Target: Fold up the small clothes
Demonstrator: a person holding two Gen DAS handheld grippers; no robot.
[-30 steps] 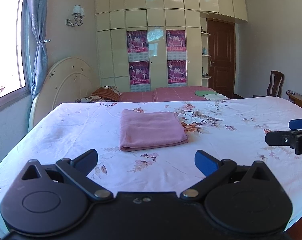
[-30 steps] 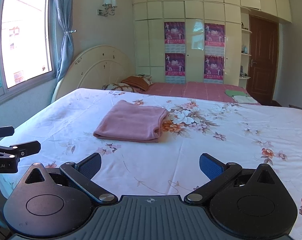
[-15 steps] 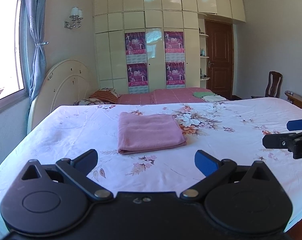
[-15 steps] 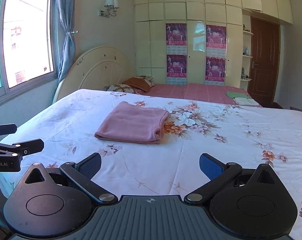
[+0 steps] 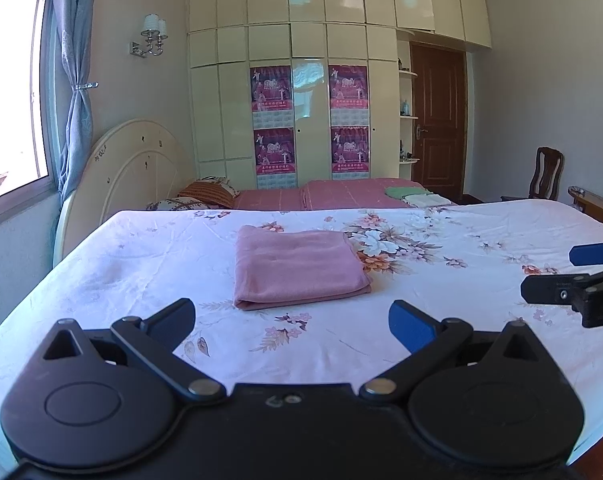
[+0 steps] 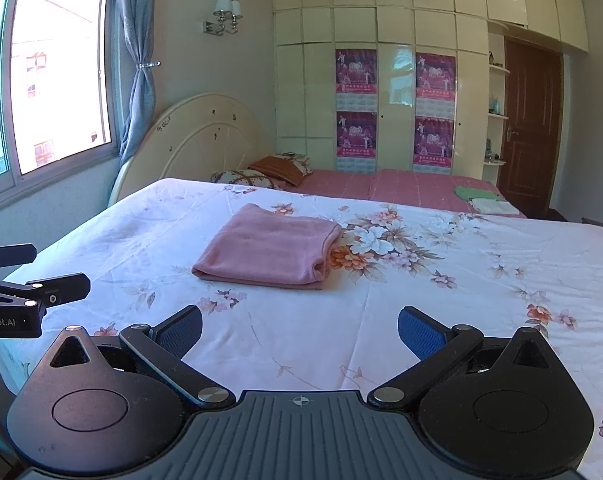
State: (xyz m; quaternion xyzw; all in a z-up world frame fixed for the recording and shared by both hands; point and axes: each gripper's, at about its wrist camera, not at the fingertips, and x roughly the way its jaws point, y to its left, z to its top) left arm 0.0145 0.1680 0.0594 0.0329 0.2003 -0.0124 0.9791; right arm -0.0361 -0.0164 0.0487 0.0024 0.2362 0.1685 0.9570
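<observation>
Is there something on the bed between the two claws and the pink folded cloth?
Nothing visible. Only bare floral bedsheet lies between the open left claw and the pink folded cloth, and likewise ahead of the open right claw. Both claws are empty and apart from the cloth.

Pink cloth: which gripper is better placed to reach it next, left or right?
Left, marginally. The folded pink cloth lies straight ahead of the left gripper, centred between its open jaws. From the right gripper, also open, it sits ahead and off to the left.
</observation>
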